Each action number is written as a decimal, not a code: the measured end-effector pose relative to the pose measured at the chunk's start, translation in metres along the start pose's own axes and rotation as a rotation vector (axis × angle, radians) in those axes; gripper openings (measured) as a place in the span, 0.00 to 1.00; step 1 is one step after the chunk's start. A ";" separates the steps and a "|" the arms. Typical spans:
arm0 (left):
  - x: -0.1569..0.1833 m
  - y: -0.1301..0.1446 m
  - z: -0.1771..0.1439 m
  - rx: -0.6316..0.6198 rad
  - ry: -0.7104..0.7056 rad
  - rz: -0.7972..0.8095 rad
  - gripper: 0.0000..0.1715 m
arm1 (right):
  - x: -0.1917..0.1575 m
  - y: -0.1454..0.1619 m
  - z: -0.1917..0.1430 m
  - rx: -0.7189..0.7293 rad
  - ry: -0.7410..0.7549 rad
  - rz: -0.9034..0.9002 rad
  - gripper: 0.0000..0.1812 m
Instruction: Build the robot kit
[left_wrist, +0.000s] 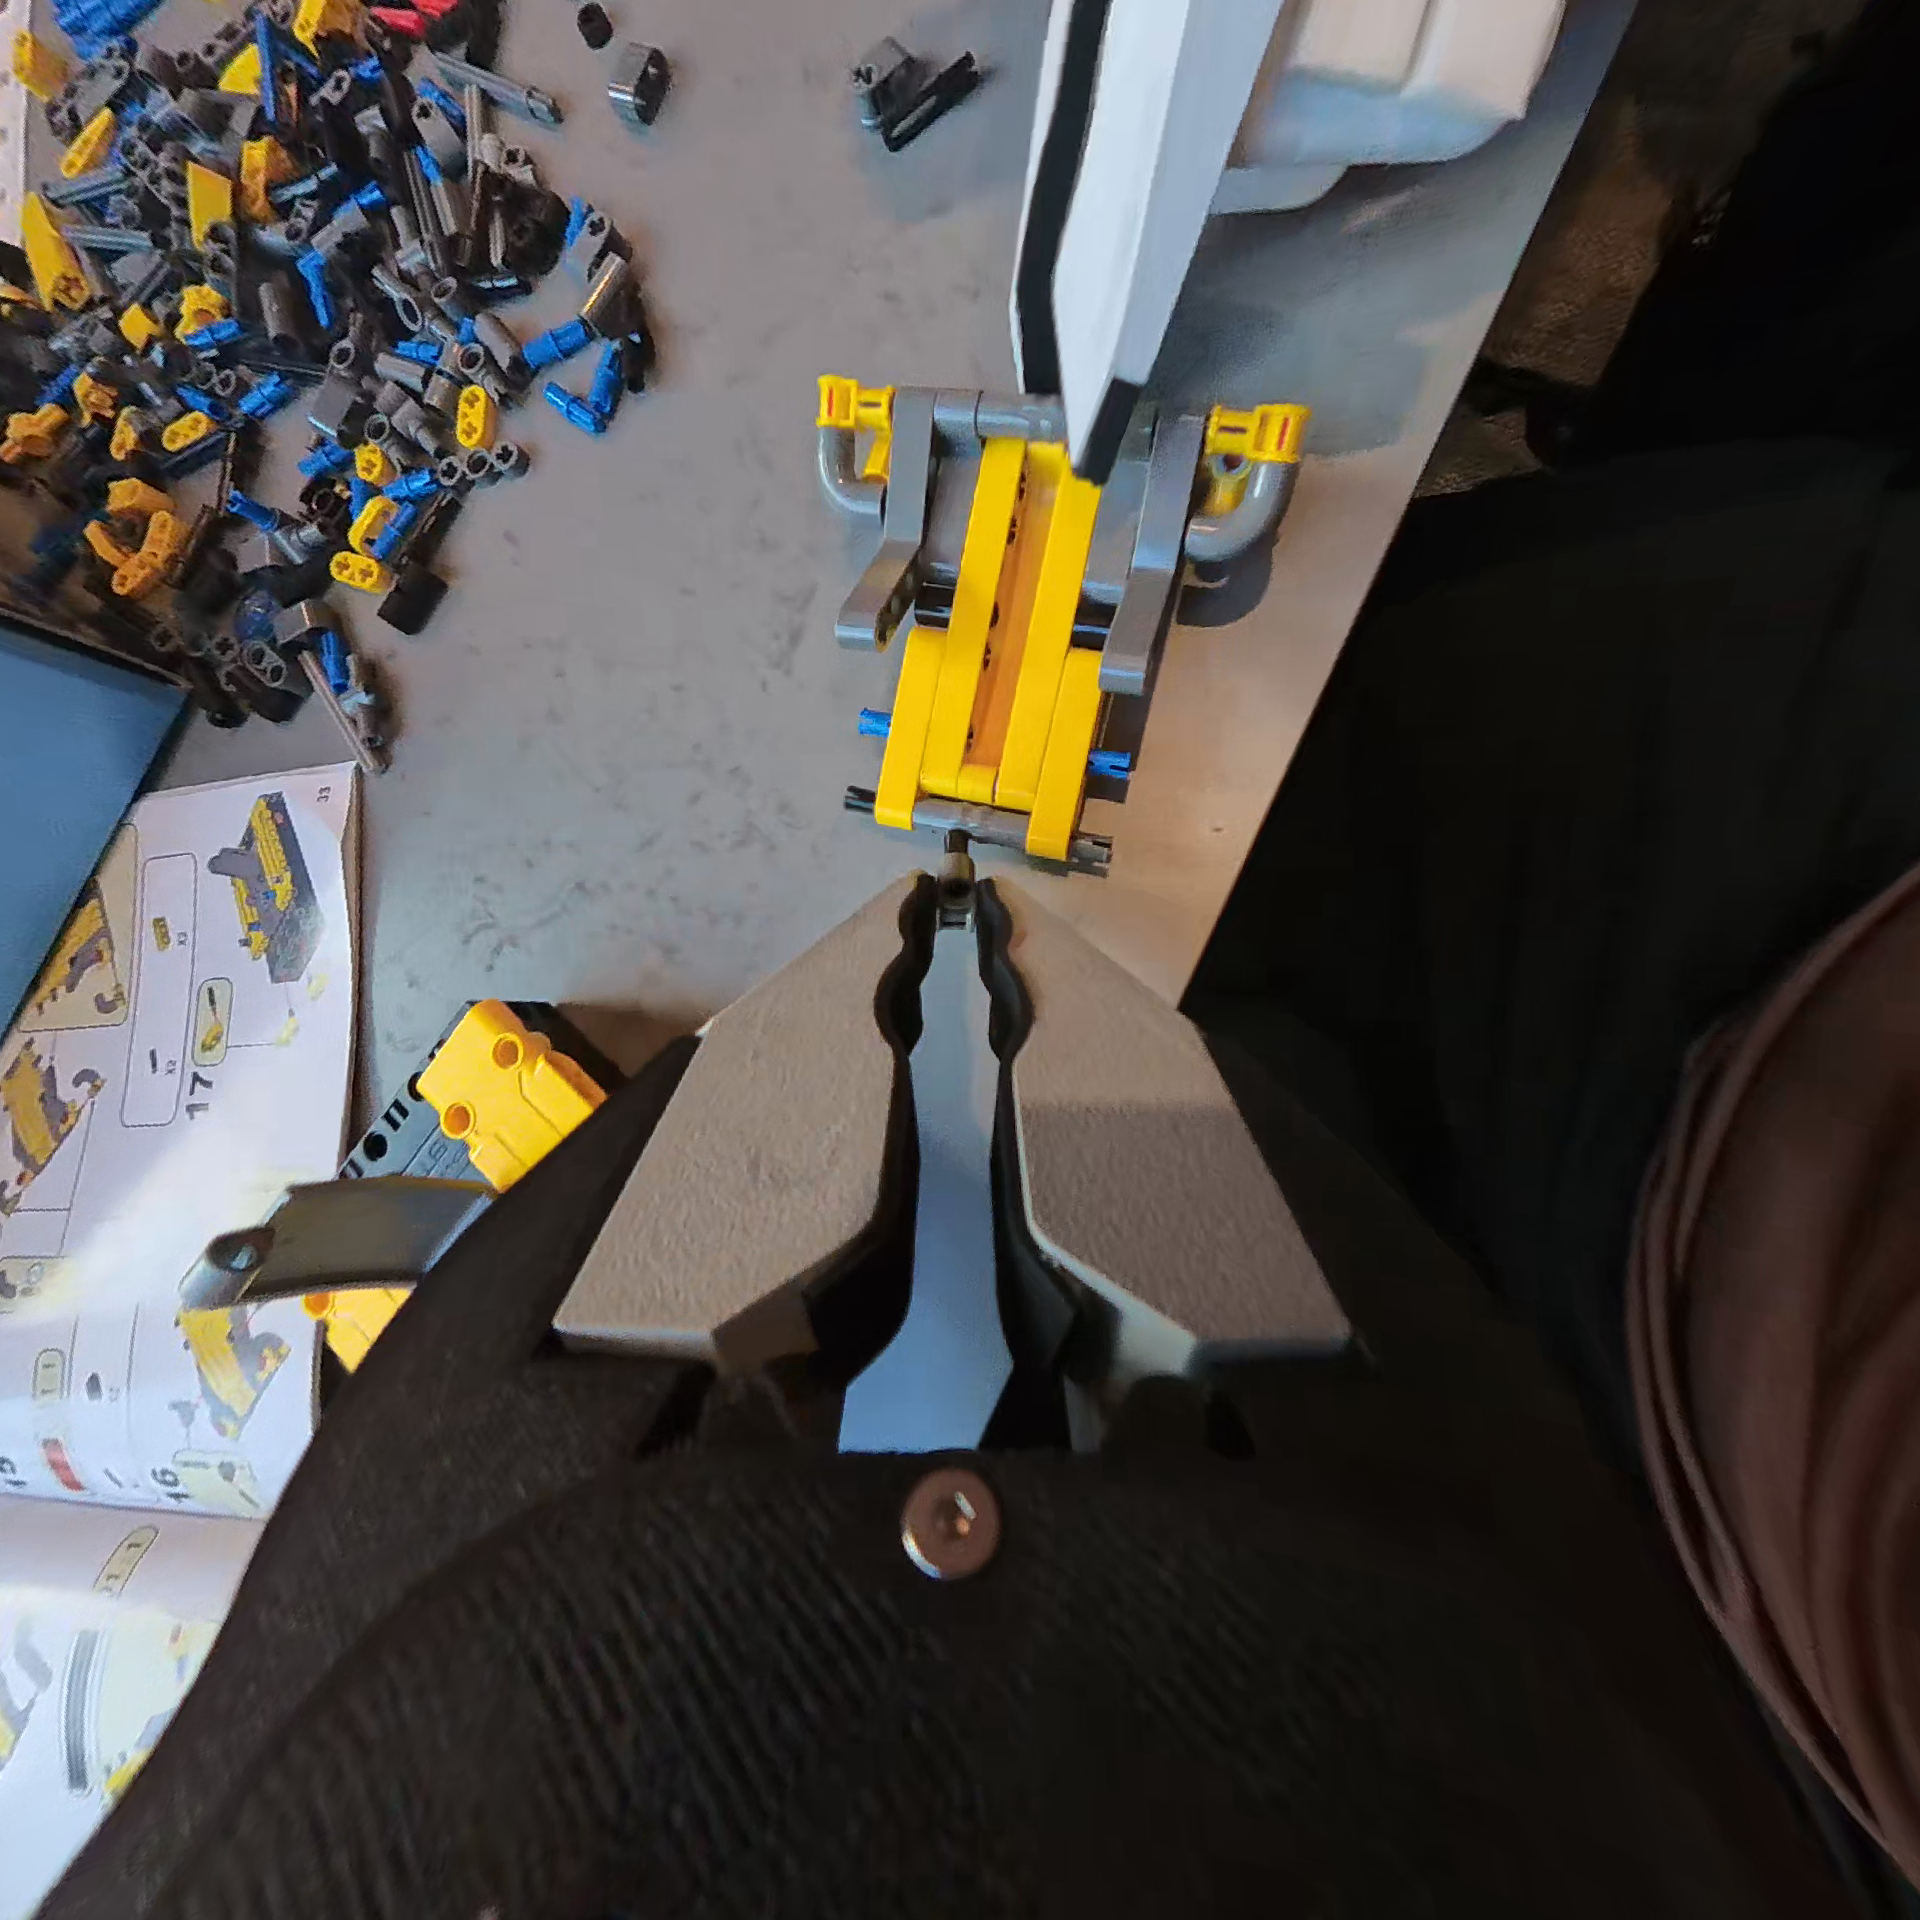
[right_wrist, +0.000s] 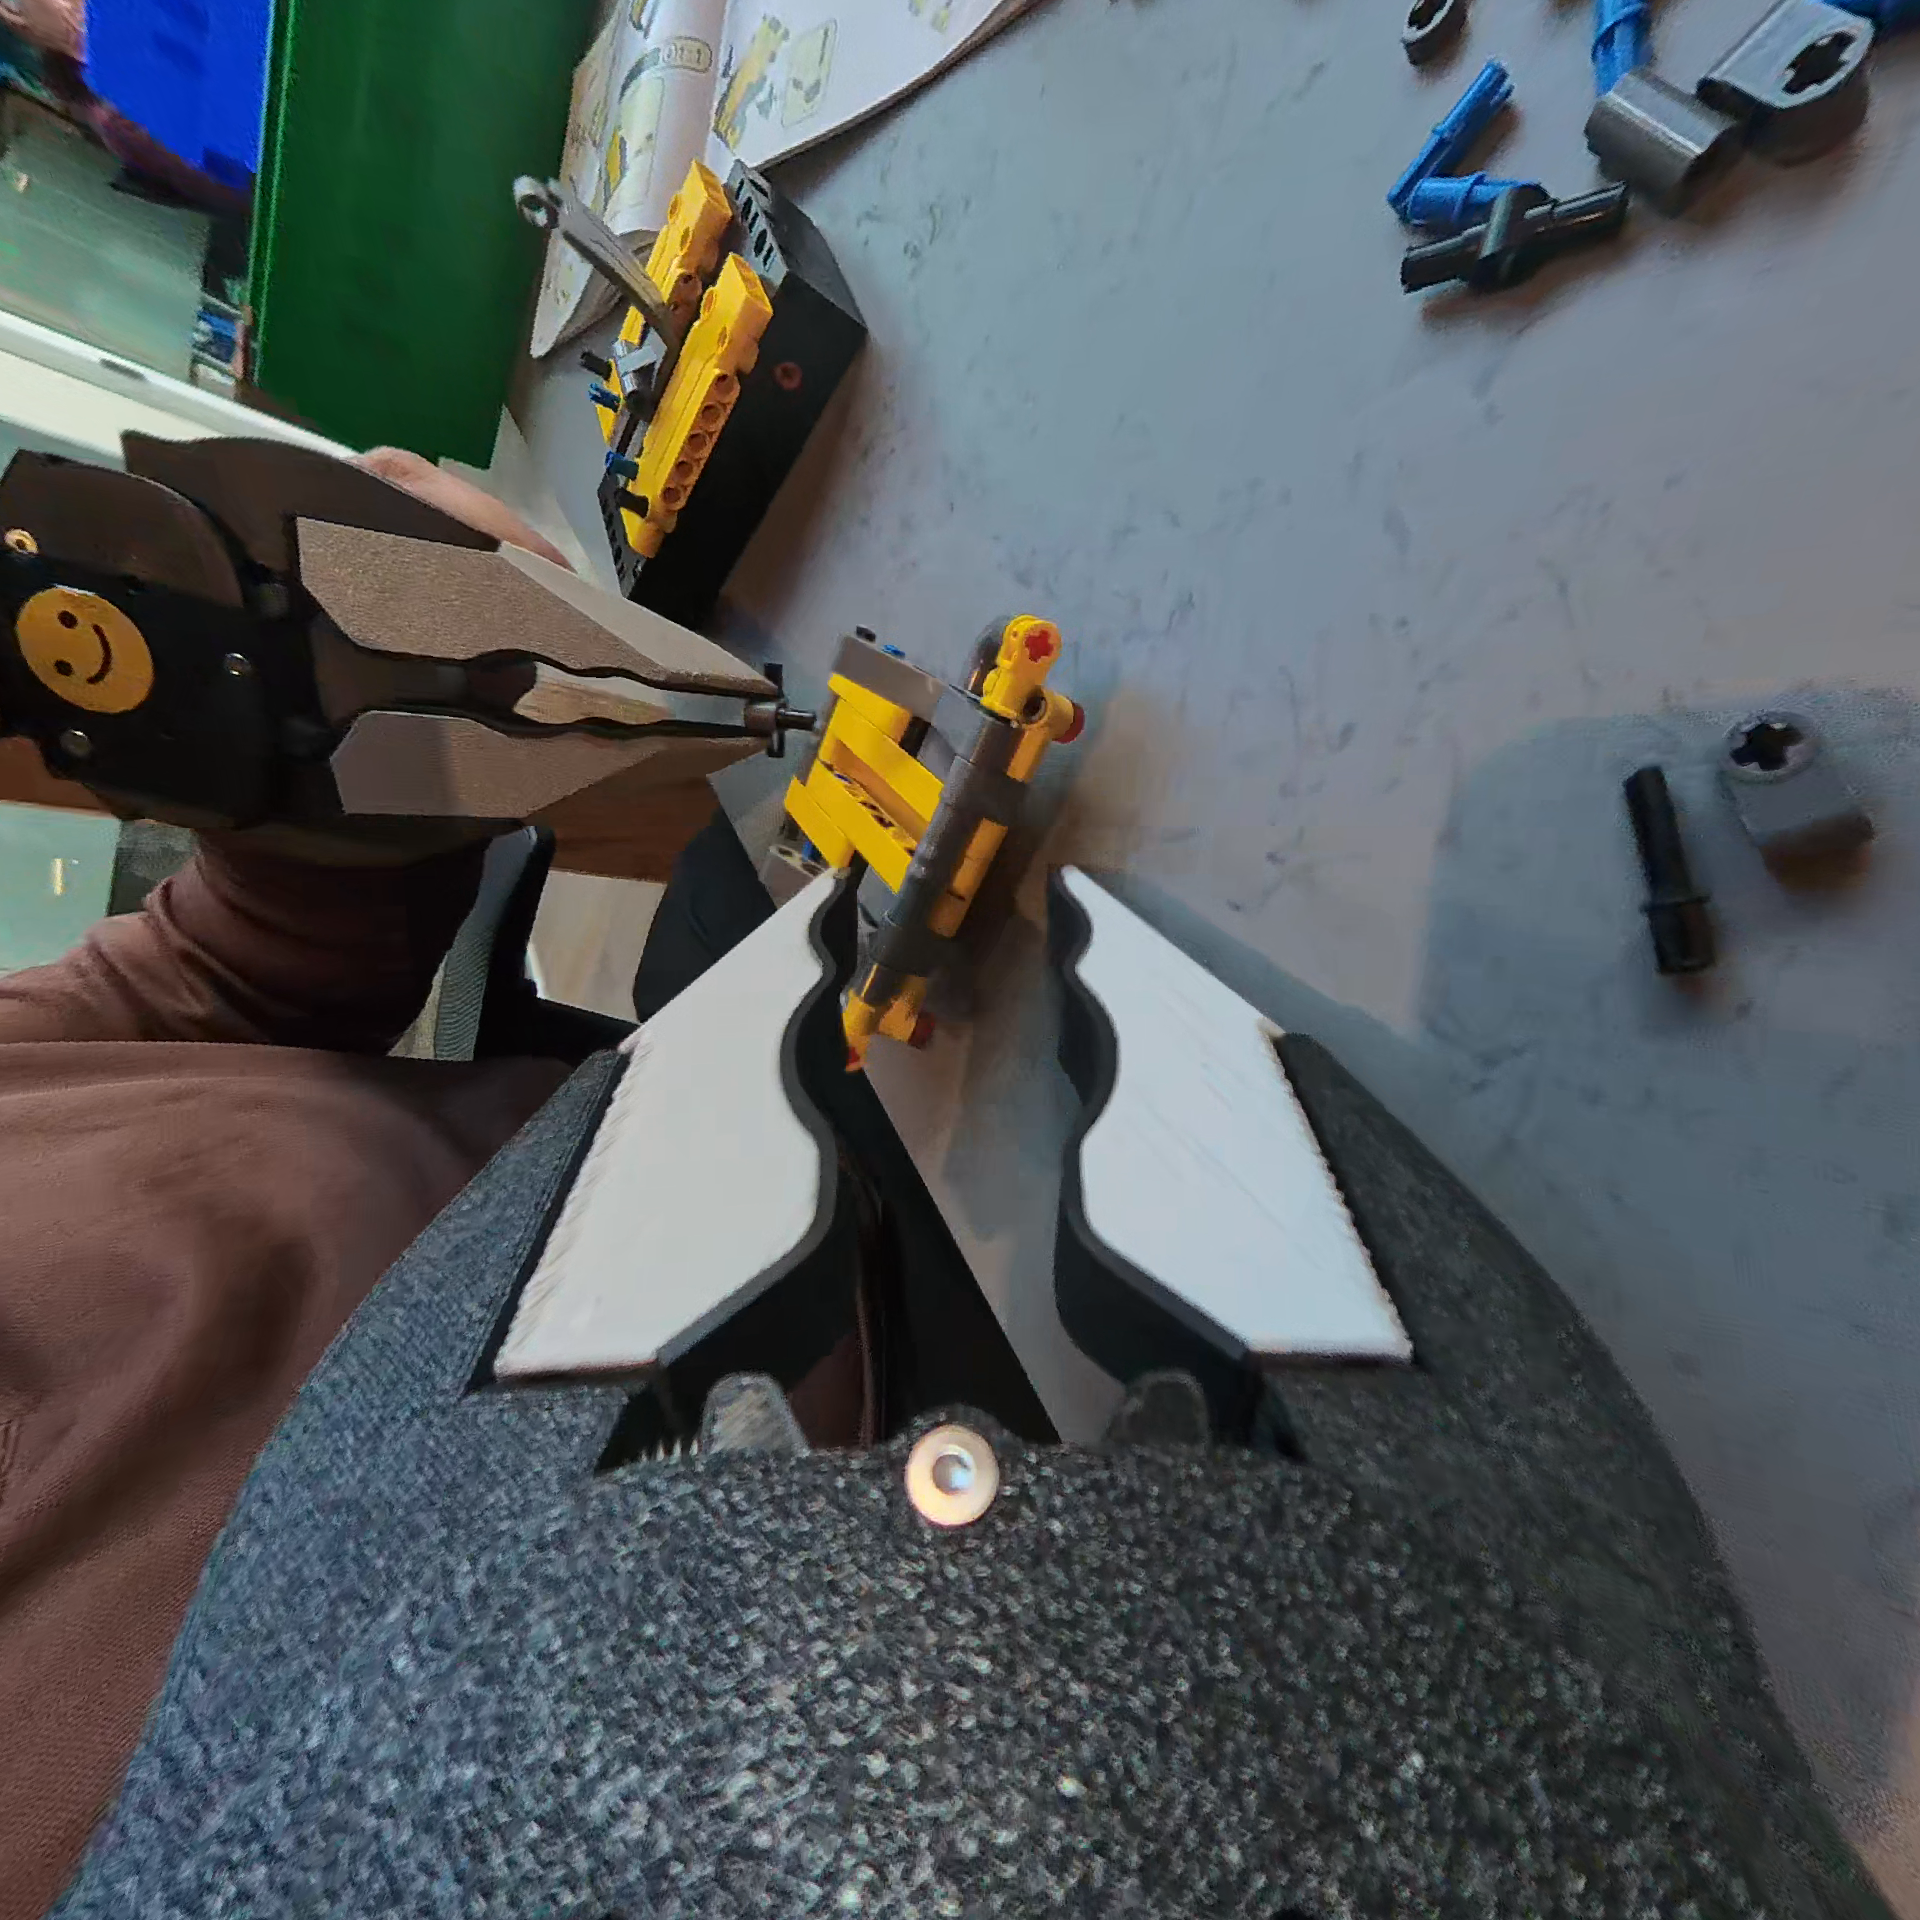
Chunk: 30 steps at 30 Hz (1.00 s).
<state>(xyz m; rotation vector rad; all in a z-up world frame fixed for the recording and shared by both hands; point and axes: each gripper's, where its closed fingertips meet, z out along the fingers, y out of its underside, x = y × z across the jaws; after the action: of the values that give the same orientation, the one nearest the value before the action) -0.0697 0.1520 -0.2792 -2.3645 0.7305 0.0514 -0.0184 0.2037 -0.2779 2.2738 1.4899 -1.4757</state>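
A yellow and grey brick assembly lies on the grey table near its right edge. My left gripper has grey fingers and is shut on a small dark pin, whose tip meets the near end of the assembly. The right wrist view shows this from the side: the left gripper, the pin and the assembly. My right gripper has white fingers and is open, straddling the assembly's far end. One of its fingers rests on the assembly's top.
A pile of loose black, blue and yellow pieces lies at far left. An open instruction booklet and a second yellow and black sub-assembly lie near left. A loose black pin and a grey connector lie beside my right gripper. The left gripper's tips are roughly 8 centimeters from the right gripper's.
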 end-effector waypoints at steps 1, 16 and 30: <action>0.000 -0.001 0.002 -0.001 0.005 -0.004 0.03 | 0.000 0.000 0.002 -0.009 -0.009 0.005 0.16; -0.015 -0.007 -0.022 0.111 -0.047 -0.068 0.03 | -0.027 -0.035 -0.010 0.270 0.094 -0.419 0.06; 0.009 -0.024 -0.037 0.301 0.013 -0.160 0.03 | -0.052 -0.006 -0.030 0.459 0.442 -1.176 0.06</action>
<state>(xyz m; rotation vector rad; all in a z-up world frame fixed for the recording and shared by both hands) -0.0547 0.1404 -0.2382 -2.1269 0.5128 -0.1339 -0.0068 0.1858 -0.2212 2.0074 3.2818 -1.6328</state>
